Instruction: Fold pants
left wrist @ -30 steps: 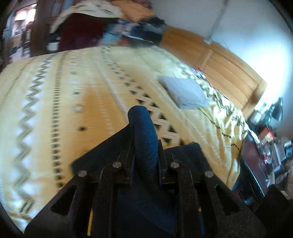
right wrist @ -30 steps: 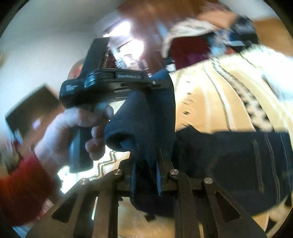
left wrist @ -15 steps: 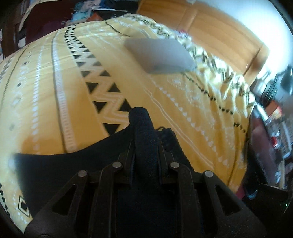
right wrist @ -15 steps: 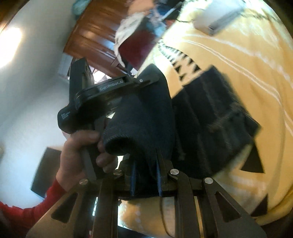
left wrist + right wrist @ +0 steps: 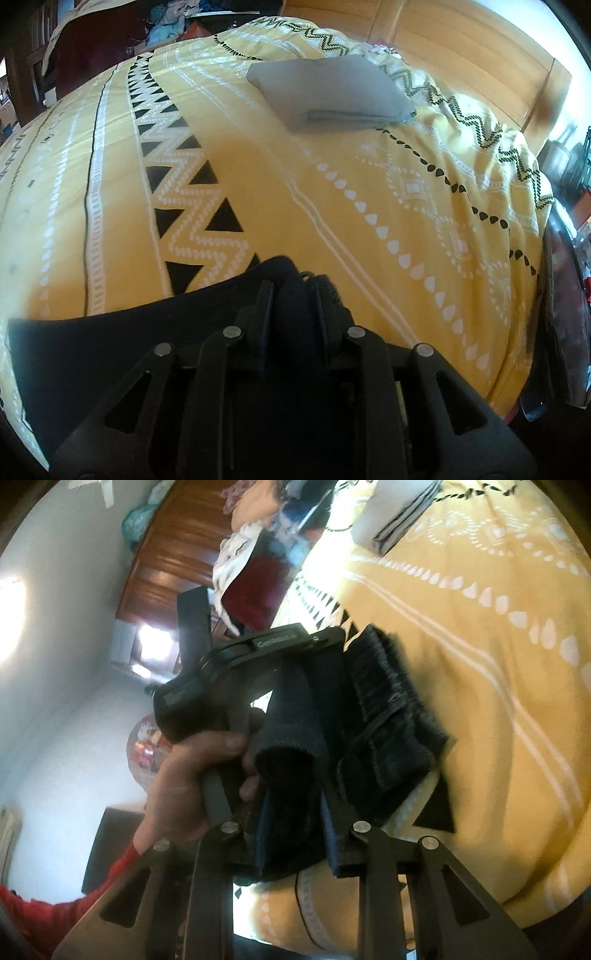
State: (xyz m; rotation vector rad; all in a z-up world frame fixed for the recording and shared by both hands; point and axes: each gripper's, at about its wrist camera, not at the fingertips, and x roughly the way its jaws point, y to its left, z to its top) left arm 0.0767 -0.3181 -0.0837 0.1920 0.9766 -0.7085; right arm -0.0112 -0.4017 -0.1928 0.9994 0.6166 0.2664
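Both claws, the left gripper [image 5: 291,295] and right gripper [image 5: 291,805], are closed on bunched folds of the dark pants [image 5: 110,343], carried low over the yellow bedspread [image 5: 332,206]; folding is judged underway, with laying flat and smoothing left

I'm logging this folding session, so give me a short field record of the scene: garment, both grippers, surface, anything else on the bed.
garment: dark pants, partly on the bed
left gripper: shut on pants
right gripper: shut on pants
surface: yellow patterned bedspread
other item: folded grey cloth lying apart from the pants
behind bed: wooden headboard
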